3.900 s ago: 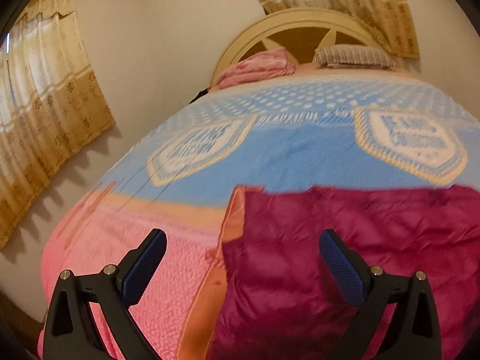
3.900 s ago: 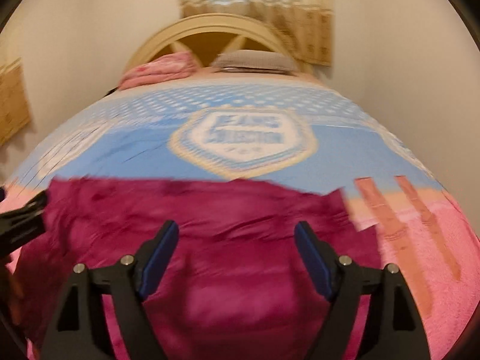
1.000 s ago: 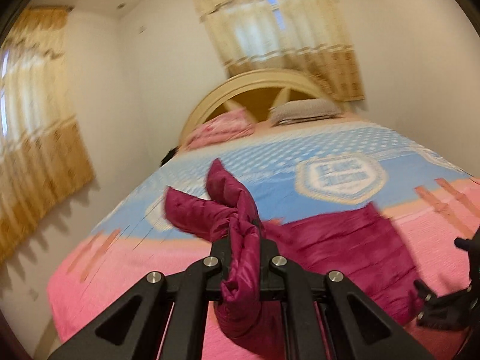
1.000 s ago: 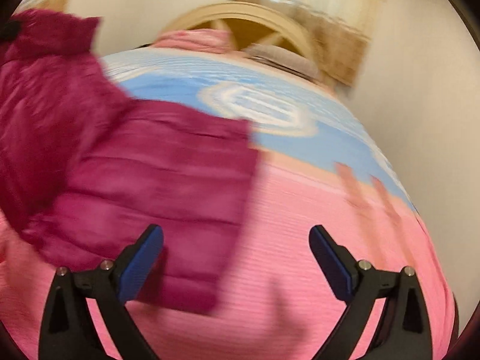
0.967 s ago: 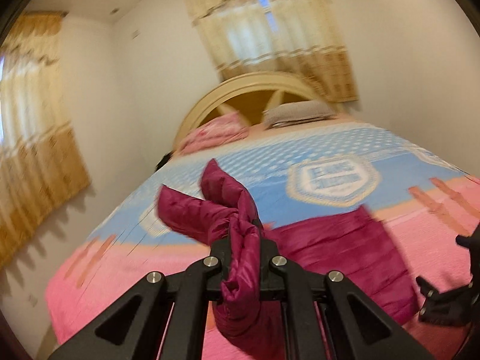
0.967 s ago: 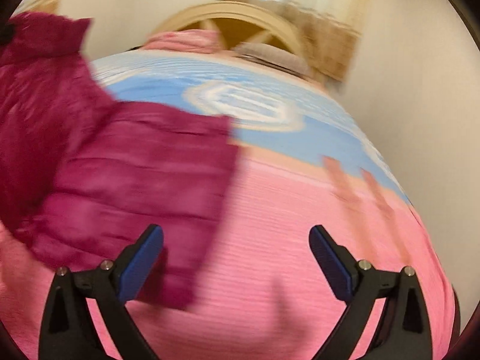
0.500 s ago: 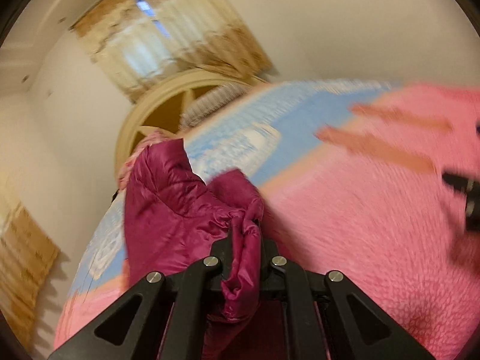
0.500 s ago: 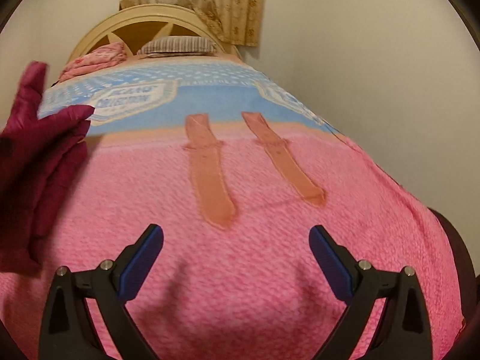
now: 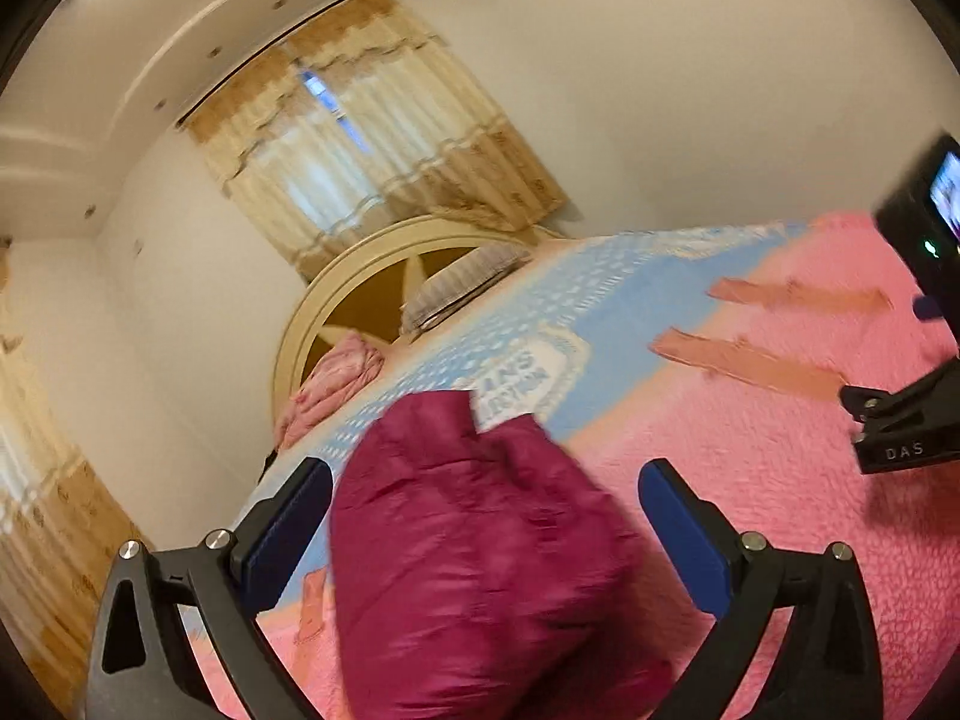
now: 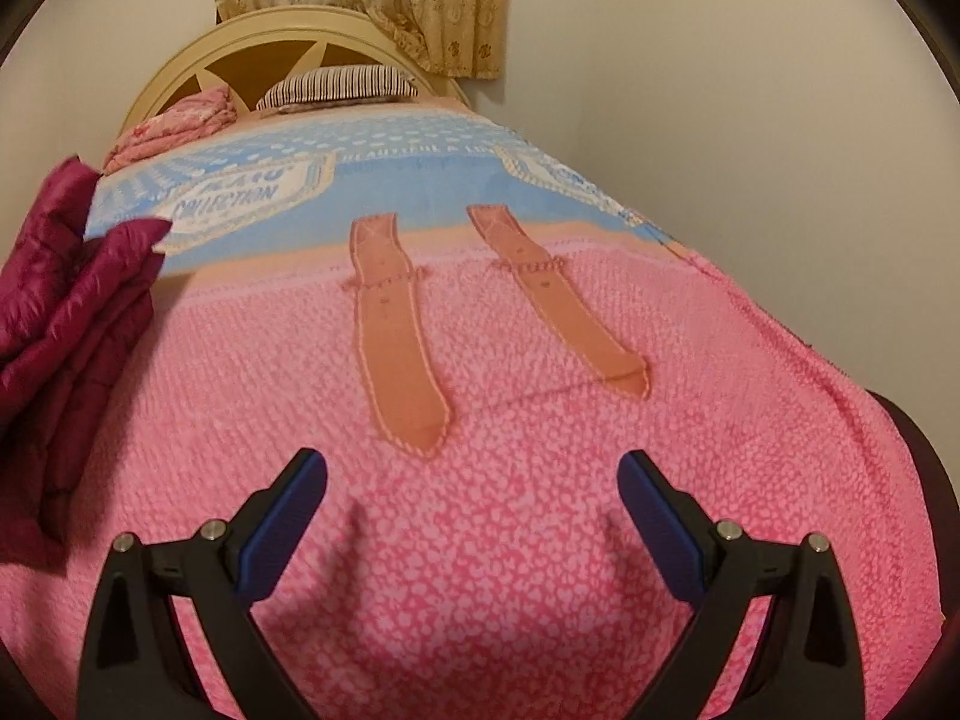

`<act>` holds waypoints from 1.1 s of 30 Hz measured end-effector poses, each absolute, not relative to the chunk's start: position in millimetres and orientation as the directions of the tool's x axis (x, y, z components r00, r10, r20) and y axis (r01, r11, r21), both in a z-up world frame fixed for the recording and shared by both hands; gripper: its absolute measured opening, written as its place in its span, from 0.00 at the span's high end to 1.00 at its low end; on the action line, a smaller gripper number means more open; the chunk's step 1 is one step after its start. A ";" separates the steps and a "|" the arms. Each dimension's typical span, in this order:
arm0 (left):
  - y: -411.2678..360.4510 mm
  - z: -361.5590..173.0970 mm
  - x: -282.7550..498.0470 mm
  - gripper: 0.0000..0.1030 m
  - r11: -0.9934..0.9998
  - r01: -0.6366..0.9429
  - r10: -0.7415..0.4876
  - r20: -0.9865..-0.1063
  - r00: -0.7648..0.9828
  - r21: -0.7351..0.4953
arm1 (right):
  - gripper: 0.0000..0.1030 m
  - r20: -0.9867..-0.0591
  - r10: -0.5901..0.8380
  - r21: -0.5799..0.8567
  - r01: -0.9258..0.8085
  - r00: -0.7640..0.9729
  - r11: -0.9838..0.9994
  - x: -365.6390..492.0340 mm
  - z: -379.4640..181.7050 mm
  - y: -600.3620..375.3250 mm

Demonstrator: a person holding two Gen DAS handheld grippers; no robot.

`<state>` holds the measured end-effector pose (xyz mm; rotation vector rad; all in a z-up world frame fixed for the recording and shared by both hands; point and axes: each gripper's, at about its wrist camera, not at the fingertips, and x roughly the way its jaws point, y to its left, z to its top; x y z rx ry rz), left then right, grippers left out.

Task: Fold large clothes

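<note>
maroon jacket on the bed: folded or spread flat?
Folded. The maroon quilted jacket lies bunched in stacked layers on the pink bedspread; the left gripper is opening, pads clear of it.

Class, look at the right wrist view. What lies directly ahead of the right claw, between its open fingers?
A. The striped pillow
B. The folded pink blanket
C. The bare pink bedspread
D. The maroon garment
C: the right claw frames only pink bedspread; the maroon garment lies off at the left edge.
</note>
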<state>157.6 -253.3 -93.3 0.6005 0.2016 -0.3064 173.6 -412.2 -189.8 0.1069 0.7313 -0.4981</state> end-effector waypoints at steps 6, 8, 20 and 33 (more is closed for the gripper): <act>-165.8 -80.4 237.1 0.01 0.907 0.057 0.088 -0.321 0.943 0.416 | 0.31 -0.608 -0.307 0.040 0.415 0.732 0.909 198.2 -136.8 -387.8; -135.8 -81.8 271.7 0.01 0.926 -0.046 0.201 -0.388 0.900 0.375 | 0.31 -0.577 -0.263 0.051 0.356 0.773 0.933 217.3 -113.2 -363.7; -95.9 -92.1 360.3 0.01 0.954 -0.181 0.287 -0.560 0.778 0.238 | 0.42 -0.554 0.036 0.159 0.063 0.831 0.985 367.9 -78.3 -236.4; -155.4 -141.6 398.0 0.01 0.927 -0.120 0.312 -0.557 0.770 0.354 | 0.51 -0.690 -0.034 0.213 0.248 0.723 0.945 361.0 -189.4 -281.6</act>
